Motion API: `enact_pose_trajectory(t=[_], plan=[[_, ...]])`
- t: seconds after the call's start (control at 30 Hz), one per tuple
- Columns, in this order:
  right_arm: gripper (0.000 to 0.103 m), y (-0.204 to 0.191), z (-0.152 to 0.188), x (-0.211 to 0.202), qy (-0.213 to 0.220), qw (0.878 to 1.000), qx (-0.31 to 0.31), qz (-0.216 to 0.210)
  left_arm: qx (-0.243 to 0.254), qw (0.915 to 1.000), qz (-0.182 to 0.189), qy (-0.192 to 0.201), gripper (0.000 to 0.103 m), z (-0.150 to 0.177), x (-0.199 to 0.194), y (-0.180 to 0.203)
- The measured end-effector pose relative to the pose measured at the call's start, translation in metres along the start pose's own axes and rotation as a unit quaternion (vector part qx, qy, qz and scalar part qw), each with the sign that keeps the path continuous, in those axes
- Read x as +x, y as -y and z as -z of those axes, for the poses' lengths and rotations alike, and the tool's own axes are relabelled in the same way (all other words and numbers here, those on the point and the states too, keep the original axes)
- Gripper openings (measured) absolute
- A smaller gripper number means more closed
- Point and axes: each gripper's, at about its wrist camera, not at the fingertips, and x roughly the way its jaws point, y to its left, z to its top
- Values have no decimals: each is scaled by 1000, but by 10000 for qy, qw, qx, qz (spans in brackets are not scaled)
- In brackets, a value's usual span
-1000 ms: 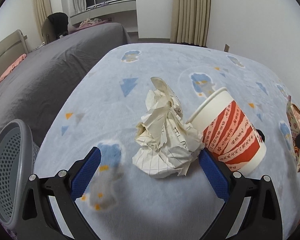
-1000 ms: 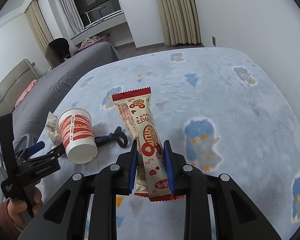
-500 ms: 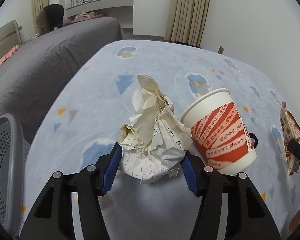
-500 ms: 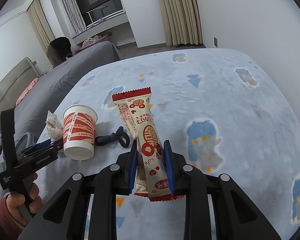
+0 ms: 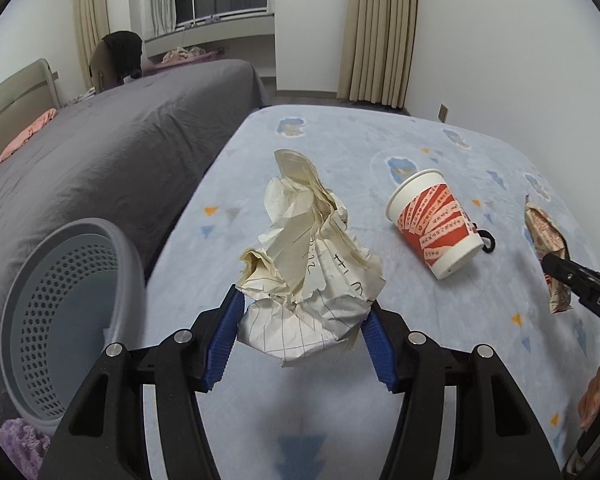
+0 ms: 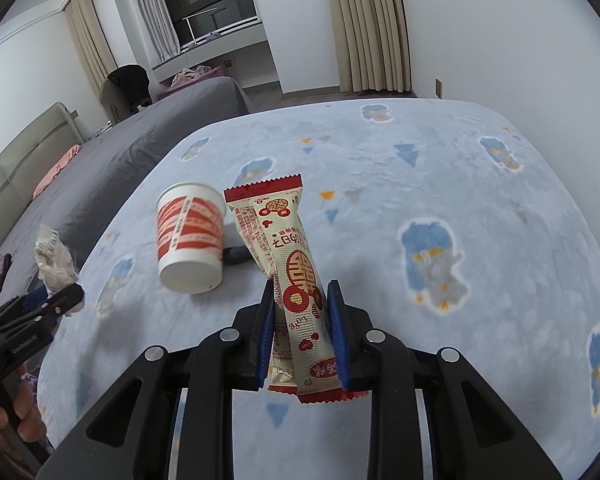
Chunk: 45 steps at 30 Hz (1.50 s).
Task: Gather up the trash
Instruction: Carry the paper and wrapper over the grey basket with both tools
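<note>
My left gripper (image 5: 302,314) is shut on a crumpled ball of lined paper (image 5: 308,256), held above the light blue blanket (image 5: 340,408). The grey perforated bin (image 5: 66,320) stands low at the left, beside the bed's edge. My right gripper (image 6: 302,308) is shut on a red and cream snack wrapper (image 6: 292,264), which sticks up between its blue pads. A red and white paper cup (image 6: 190,236) lies on its side on the blanket, left of the wrapper; the left wrist view has the cup (image 5: 436,220) to the right of the paper.
A small black clip (image 5: 487,242) lies behind the cup. A grey bed (image 5: 120,152) runs along the left, with a headboard and a pink cloth. A purple cloth (image 5: 18,440) sits below the bin. White walls and beige curtains close the far side.
The left gripper closed on the paper ball, then lifted it and drew back from the cup toward the bin. The right gripper kept its hold on the wrapper and shifted slightly.
</note>
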Motion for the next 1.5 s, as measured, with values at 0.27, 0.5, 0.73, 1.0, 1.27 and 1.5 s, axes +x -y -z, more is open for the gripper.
enact_pose_trajectory(t=[0.27, 0.5, 0.73, 1.0, 1.27, 1.5], plan=[[25, -35, 32, -22, 2, 9999, 29, -122, -58, 9997, -53, 216, 56, 21, -42, -28], [25, -73, 48, -35, 12, 9996, -156, -232, -240, 9993, -122, 270, 56, 39, -59, -63], [25, -121, 54, -37, -12, 9980, -446, -448, -454, 9983, -233, 282, 56, 54, -67, -102], [25, -188, 49, -25, -61, 9929, -884, -790, -732, 9958, -464, 308, 56, 62, -72, -157], [25, -252, 40, -5, -126, 9857, -1292, -1075, -899, 9919, -816, 385, 56, 59, -74, -212], [25, -297, 30, 18, -186, 9802, -1465, -1318, -868, 9916, -903, 311, 57, 53, -58, -243]])
